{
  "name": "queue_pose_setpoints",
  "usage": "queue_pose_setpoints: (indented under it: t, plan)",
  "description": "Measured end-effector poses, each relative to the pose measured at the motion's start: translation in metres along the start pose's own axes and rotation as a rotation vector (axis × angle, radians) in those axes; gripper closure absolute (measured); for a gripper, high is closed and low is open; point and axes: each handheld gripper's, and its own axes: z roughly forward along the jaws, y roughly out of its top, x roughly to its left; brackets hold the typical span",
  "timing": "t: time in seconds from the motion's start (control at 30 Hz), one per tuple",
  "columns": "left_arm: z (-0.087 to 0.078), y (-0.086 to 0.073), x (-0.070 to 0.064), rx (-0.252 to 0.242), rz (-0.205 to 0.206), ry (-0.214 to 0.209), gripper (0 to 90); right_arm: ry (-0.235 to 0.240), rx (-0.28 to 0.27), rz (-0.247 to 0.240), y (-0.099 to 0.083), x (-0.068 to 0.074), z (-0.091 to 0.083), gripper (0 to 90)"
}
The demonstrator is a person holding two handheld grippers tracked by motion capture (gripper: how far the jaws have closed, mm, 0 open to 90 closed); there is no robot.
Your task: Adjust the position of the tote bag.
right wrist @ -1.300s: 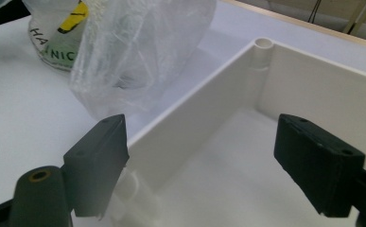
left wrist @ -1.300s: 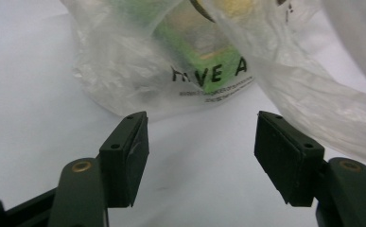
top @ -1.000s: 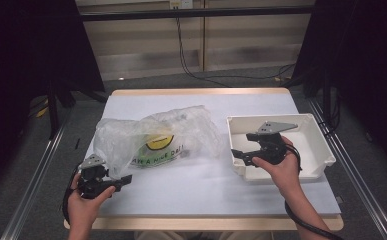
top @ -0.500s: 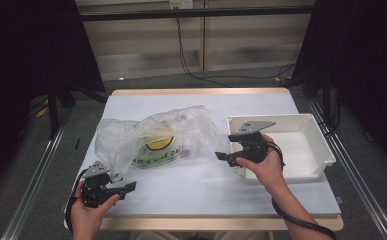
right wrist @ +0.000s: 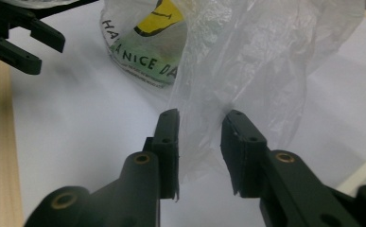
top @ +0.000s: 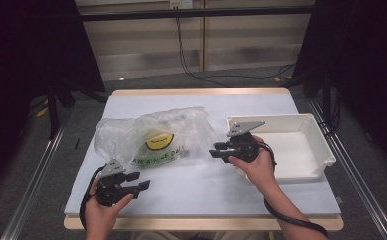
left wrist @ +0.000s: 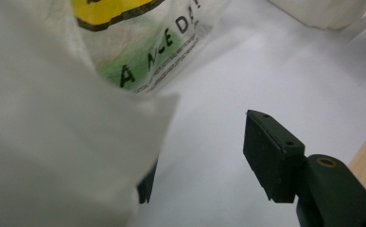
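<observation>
High view: right gripper (top: 215, 152), fingers apart, nears plastic bag (top: 156, 137); white tray (top: 326, 150) behind; left gripper (top: 143, 186) likewise parted.

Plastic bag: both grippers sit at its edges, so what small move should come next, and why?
Probably shut the right gripper on the plastic bag. Its jaws stand open with a fold of the film already between them, so closing would secure that edge. The left gripper is open too, with film draped over one jaw; it could close afterwards.

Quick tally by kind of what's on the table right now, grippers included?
Clear crinkled plastic bag with yellow smiley print: 1
White rectangular plastic tray: 1
Black two-jaw grippers, left gripper and right gripper: 2
Total: 4
</observation>
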Motion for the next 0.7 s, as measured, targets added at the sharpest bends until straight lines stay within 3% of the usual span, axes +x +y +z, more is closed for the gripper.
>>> queue_pose_setpoints:
  t: [0.07,0.3,0.33,0.43,0.7]
  plan:
    - [0.002,0.002,-0.001,-0.007,0.003,-0.002,46.8,0.021,0.001,0.008,0.000,0.001,0.001,72.3]
    - [0.004,0.004,0.001,0.009,0.012,0.016,46.8,0.030,0.007,0.000,0.001,0.005,0.001,75.2]
    - [0.002,0.002,0.002,0.005,0.005,0.026,46.5,0.030,0.007,0.000,0.000,0.004,-0.001,80.9]
    - [-0.001,0.002,0.005,-0.001,0.002,0.037,46.5,0.033,0.005,0.003,-0.001,0.002,-0.001,86.6]
    - [-0.011,0.000,0.014,-0.015,-0.016,0.060,47.5,0.034,-0.009,0.015,-0.002,0.000,-0.004,86.9]
